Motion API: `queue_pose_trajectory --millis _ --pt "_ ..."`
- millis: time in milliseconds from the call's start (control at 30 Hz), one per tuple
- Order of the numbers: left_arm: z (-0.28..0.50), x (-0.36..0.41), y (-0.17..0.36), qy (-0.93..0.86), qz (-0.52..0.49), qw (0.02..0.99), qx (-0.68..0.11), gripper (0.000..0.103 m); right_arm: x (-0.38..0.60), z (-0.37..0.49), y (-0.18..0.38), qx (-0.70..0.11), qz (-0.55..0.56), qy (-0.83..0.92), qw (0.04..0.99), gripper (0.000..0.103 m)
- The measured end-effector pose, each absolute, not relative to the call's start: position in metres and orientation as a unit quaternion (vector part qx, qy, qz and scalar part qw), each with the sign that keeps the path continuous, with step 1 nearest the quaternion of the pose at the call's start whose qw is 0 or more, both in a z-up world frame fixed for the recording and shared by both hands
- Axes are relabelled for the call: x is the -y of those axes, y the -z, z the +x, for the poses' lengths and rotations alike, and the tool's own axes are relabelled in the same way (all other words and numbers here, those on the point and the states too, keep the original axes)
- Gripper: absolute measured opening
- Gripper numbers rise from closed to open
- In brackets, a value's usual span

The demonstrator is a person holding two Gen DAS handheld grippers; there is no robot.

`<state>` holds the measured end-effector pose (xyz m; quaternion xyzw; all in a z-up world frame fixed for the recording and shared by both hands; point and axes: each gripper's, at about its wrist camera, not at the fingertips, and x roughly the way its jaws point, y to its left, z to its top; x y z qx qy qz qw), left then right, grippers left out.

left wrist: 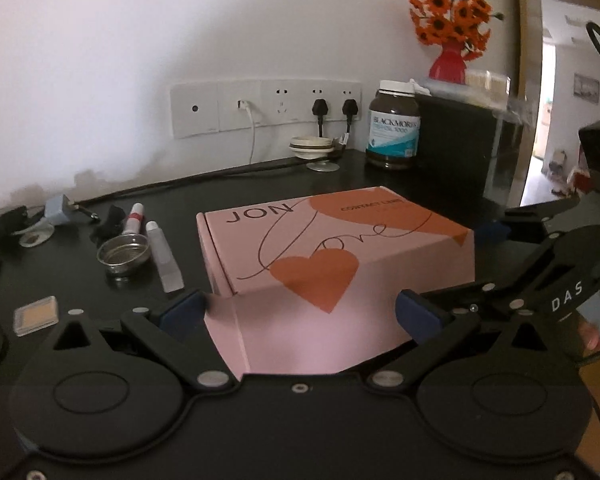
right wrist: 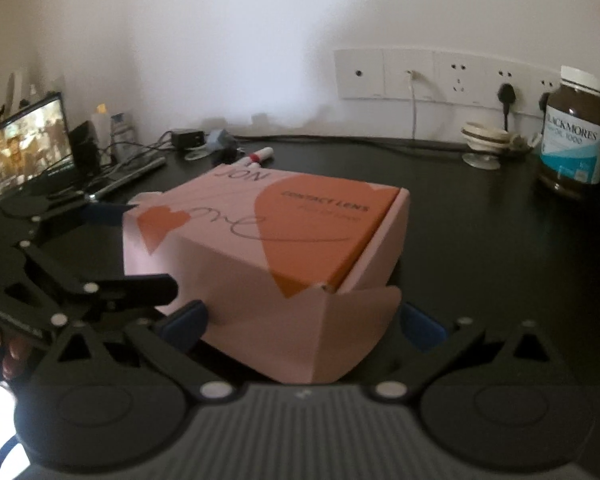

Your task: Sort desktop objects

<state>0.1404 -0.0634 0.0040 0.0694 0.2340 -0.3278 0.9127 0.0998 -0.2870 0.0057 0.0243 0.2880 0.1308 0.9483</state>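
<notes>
A pink cardboard box point(left wrist: 332, 256) with orange hearts and "love" script sits on the black desk point(left wrist: 260, 184). My left gripper point(left wrist: 300, 312) is open wide, its blue pads on either side of the box's near left corner. My right gripper point(right wrist: 304, 320) is open wide too, its pads straddling the box's point(right wrist: 268, 248) near right corner, where a side flap sticks out. Each gripper shows in the other's view: the right one point(left wrist: 452, 268) at the box's right side, the left one point(right wrist: 140, 248) at its left side. I cannot tell if the pads touch the box.
Left of the box lie a small metal strainer cup point(left wrist: 124, 256), a clear tube point(left wrist: 164, 256), a red-banded tube point(left wrist: 134, 218), a small tan compact point(left wrist: 35, 315) and adapters. A brown supplement bottle point(left wrist: 394, 126), a suction holder point(left wrist: 314, 150), a dark cabinet point(left wrist: 460, 140) and a small screen point(right wrist: 26, 152) stand around.
</notes>
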Motion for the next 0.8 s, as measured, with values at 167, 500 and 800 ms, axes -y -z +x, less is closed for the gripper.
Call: queue_pose_trajectory --millis 167,500,800 --pt "0.158 0.080 -0.002 0.296 0.079 0.921 -0.239 0.103 0.296 0.119 -0.011 -0.301 0.021 -0.115 0.946 0.102" --pt "0.186 0.102 -0.008 0.234 0.118 0.943 -0.207 0.103 0.304 0.166 -0.016 -0.316 0.006 -0.080 0.945 0.102" --pt "0.217 0.088 -0.014 0.185 0.131 0.953 -0.199 0.103 0.296 0.208 -0.012 -0.316 0.024 -0.052 0.947 0.102"
